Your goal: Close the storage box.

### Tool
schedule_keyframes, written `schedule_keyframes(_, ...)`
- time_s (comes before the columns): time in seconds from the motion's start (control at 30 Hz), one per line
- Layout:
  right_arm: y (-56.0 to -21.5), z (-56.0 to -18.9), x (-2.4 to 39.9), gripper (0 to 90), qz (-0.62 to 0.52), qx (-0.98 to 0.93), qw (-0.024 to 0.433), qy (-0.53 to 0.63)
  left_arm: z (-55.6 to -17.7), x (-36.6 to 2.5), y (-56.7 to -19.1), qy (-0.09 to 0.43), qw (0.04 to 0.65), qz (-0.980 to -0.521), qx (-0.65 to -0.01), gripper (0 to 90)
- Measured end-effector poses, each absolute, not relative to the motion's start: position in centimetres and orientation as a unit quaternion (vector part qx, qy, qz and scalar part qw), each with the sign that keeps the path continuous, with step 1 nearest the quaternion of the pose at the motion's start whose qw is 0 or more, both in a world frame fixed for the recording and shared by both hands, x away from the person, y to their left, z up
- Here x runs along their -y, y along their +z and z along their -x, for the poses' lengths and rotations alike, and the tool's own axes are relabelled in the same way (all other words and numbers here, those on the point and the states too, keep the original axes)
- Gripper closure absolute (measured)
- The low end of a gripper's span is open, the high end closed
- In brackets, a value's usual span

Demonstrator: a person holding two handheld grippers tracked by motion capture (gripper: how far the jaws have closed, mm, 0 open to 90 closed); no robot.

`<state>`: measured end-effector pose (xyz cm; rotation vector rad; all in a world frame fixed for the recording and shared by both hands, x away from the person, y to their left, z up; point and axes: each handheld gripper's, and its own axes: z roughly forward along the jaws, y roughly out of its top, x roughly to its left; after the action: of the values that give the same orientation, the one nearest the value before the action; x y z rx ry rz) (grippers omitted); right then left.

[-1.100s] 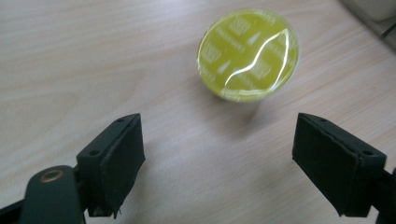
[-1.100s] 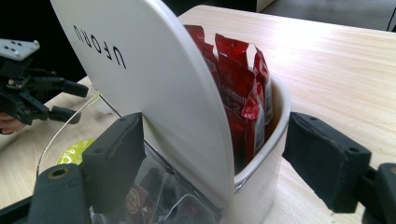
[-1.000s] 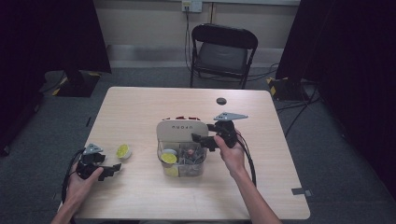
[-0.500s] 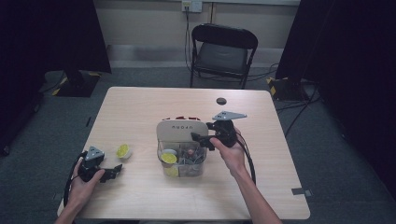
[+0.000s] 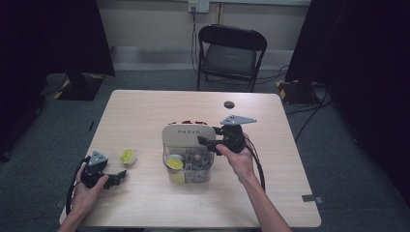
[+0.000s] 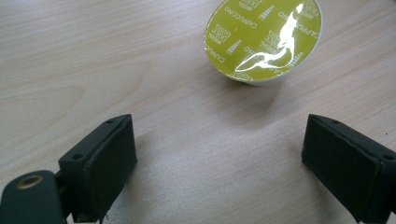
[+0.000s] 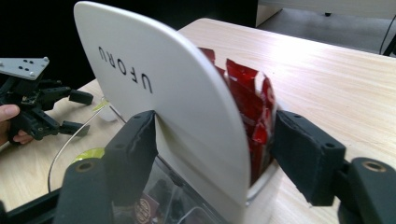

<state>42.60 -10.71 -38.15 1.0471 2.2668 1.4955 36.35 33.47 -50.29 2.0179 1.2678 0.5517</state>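
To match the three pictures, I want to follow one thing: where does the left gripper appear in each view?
High view: left gripper, lower left, in the person's hand on the table.
Left gripper view: its two fingers rise from the bottom, just opened, nothing between them.
Right gripper view: far left, small, beyond the white lid.
Shared landmark: the yellow capsule just ahead of its fingers.

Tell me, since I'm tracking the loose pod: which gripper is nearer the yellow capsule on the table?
Left. The left gripper sits just short of the yellow capsule; the right gripper is over at the organizer box.

Right claw (image 7: 212, 154) astride white lid (image 7: 163, 98) — red sachets (image 7: 247, 102) behind
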Motion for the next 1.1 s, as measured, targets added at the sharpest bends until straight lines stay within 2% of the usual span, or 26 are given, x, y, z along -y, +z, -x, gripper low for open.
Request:
schedule_keyframes(0.53,-37.9,-41.9,10.6,37.9,-0.359,-0.770,0.130,0.511,-36.3,-33.5,-50.3,0.212,0.341,-0.775,-0.488,9.5)
schedule_keyframes(0.8,-37.7,-41.6,10.6,38.6,-0.360,-0.769,0.133,0.512,-36.3,-33.5,-50.3,0.212,0.340,-0.775,-0.488,9.5)
schedule_keyframes(1.1,-37.3,-41.2,10.5,38.9,-0.353,-0.768,0.117,0.522,-36.3,-33.5,-50.3,0.212,0.341,-0.775,-0.488,9.5)
